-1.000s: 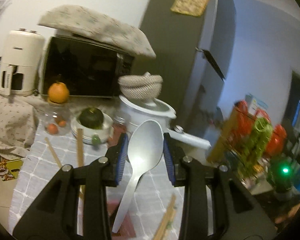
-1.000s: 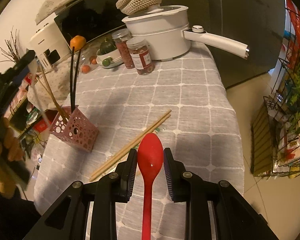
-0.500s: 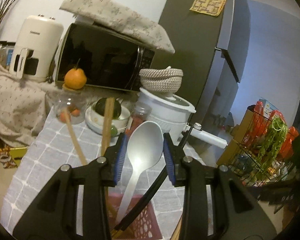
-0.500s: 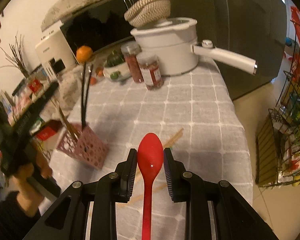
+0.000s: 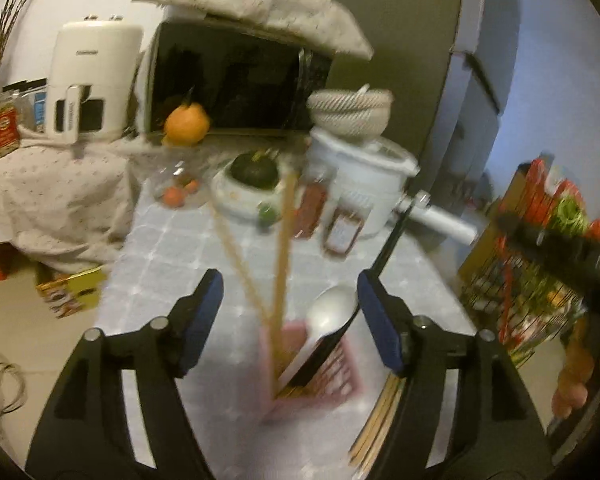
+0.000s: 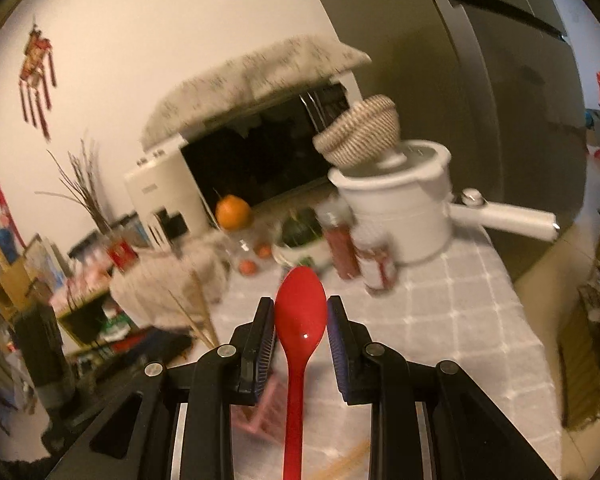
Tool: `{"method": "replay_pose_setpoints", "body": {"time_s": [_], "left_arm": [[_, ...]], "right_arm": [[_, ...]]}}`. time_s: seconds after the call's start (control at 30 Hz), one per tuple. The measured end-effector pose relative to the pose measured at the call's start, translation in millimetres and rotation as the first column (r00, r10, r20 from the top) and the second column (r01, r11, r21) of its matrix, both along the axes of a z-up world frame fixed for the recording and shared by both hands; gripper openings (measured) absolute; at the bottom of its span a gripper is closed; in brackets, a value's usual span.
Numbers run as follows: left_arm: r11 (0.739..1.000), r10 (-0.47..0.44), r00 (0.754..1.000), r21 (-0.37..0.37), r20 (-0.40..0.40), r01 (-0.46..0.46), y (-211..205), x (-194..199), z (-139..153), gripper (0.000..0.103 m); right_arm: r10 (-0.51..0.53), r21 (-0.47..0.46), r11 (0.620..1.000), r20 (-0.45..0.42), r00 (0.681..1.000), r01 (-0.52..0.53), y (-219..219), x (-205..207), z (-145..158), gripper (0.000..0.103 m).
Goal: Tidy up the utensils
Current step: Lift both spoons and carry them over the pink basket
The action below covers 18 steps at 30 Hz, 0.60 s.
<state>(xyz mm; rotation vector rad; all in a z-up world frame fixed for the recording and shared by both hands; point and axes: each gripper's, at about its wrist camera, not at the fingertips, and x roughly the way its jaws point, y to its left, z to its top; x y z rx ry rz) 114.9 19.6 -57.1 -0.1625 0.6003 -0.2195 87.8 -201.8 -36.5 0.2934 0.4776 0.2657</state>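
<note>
Table [image 5: 172, 256] w/ grey checked cloth carries pink holder [image 5: 332, 376], wooden chopsticks [image 5: 280, 248] upright inside. Left gripper [image 5: 290, 308] has just been opening, jaws apart, white spoon [image 5: 330, 314] loose btwn them, leaning in holder. Right gripper [image 6: 300, 320] clamped on red spoon [image 6: 300, 312], above table.

Spoon [image 5: 330, 314] and chopsticks [image 5: 281, 248] stand in the holder [image 5: 320, 380], pot [image 5: 364, 188] behind.

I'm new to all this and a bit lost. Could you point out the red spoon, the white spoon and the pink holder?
red spoon [image 6: 300, 312]: right wrist view, on its bowl.
white spoon [image 5: 332, 312]: left wrist view, on its bowl.
pink holder [image 5: 340, 376]: left wrist view, on its perforated side wall.
</note>
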Motion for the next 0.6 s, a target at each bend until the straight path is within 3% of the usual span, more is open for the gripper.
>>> {"method": "replay_pose_setpoints", "body": {"time_s": [0.13,0.27,0.5,0.6], "left_arm": [[0.996,0.042,0.979,0.079,-0.199,-0.027,17,3,-7,0.070],[0.995,0.052,0.954,0.093,-0.296,-0.026,28,3,-16,0.071],[0.996,-0.008,0.932,0.081,-0.363,0.040,30,5,-23,0.071],[0.993,0.001,0.928,0.113,-0.374,0.044,32,8,-25,0.071]], "right_arm": [[0.015,0.043,0.999,0.078,0.997,-0.018,16,3,5,0.027],[-0.007,0.058,0.998,0.137,0.990,-0.001,30,6,8,0.027],[-0.126,0.067,0.991,0.201,0.971,0.115,46,16,7,0.027],[-0.168,0.075,0.985,0.209,0.963,0.155,53,22,2,0.027]]}}
